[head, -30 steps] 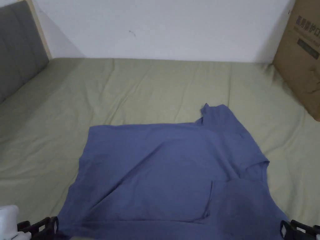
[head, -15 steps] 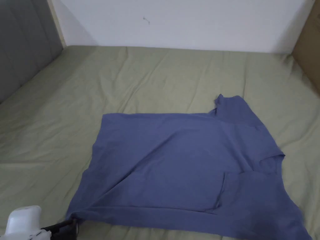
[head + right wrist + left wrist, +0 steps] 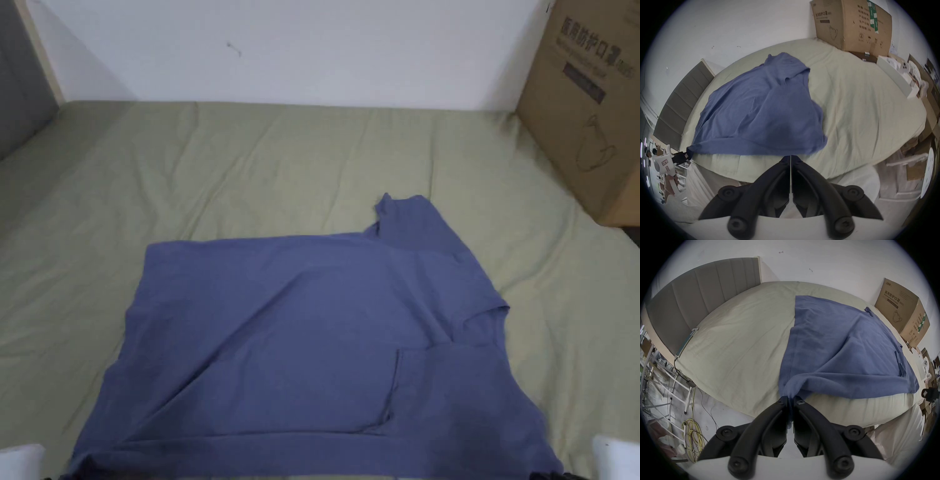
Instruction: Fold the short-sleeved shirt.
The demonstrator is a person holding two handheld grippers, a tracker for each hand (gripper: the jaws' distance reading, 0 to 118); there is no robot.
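Where your head view looks down the bed, the blue short-sleeved cotton shirt lies spread on the pale green bedsheet, its near hem at the sheet's near edge, a sleeve poking toward the white wall. A patch pocket sits on the shirt's right half. The brown cardboard box stands on the sheet's far right corner, against the wall. White casings show at the two bottom corners of this view; you cannot tell the jaws' state from here.

In the left gripper view, your left gripper has its black jaws pressed together on the shirt's near left corner, the cloth bunched between the tips and pulled just past the sheet's edge. The shirt runs away from the tips across the sheet. The grey padded headboard rises at the sheet's left end; the box is at the far right. Yellow cable coils lie on the floor below the sheet's left side. The right gripper shows small at the shirt's right corner.

In the right gripper view, your right gripper has its jaws closed tip to tip, a thin slit of light between them. The tips sit just short of the shirt's near hem, with no cloth between them. The left gripper holds the shirt's opposite corner at the sheet's near edge. The box stands beyond the sheet's far end.
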